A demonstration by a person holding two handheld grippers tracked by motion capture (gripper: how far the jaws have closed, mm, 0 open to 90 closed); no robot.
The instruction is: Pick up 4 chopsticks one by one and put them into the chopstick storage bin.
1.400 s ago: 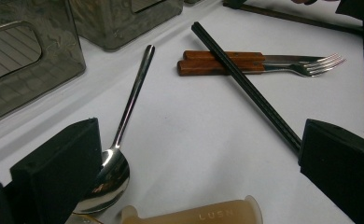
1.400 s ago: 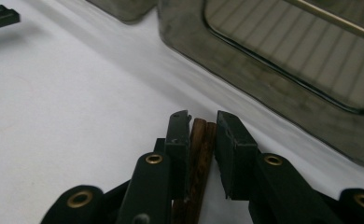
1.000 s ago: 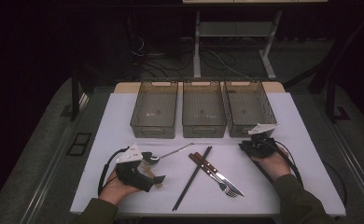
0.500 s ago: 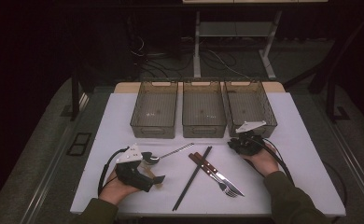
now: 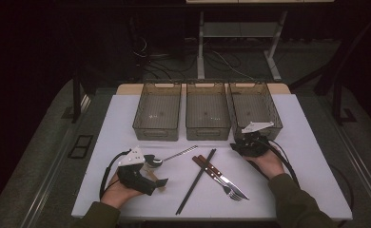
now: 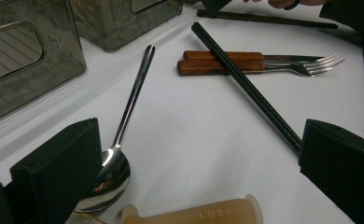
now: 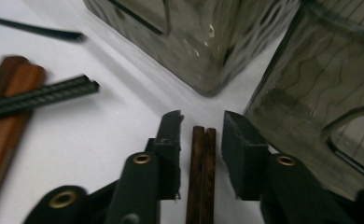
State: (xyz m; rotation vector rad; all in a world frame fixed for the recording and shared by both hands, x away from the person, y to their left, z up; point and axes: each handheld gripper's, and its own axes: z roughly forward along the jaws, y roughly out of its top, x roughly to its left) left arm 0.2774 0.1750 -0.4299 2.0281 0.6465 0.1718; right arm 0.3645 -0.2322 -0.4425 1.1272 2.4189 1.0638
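My right gripper [image 5: 243,144] lies low on the white table just in front of the right-hand bin [image 5: 270,113]. In the right gripper view its jaws [image 7: 202,119] have just been opening. A pair of dark brown chopsticks [image 7: 202,177] lies on the table between them, with a gap on each side. My left gripper [image 5: 157,171] rests at the front left, open wide [image 6: 194,154]. A steel spoon [image 6: 124,126] lies with its bowl beside one jaw. Black chopsticks [image 6: 245,81] run up to the other jaw and cross a wood-handled knife and fork [image 6: 227,63].
Three clear smoky bins stand in a row at the back: left [image 5: 156,134], middle [image 5: 207,134] and right. The spoon [image 5: 174,155], the black chopsticks [image 5: 196,180] and the knife and fork [image 5: 219,176] lie between the two hands. The table's front edge is close behind both forearms.
My right gripper has shifted a little to the left, closer to the front corner of the right bin. The left gripper and the cutlery have stayed put.
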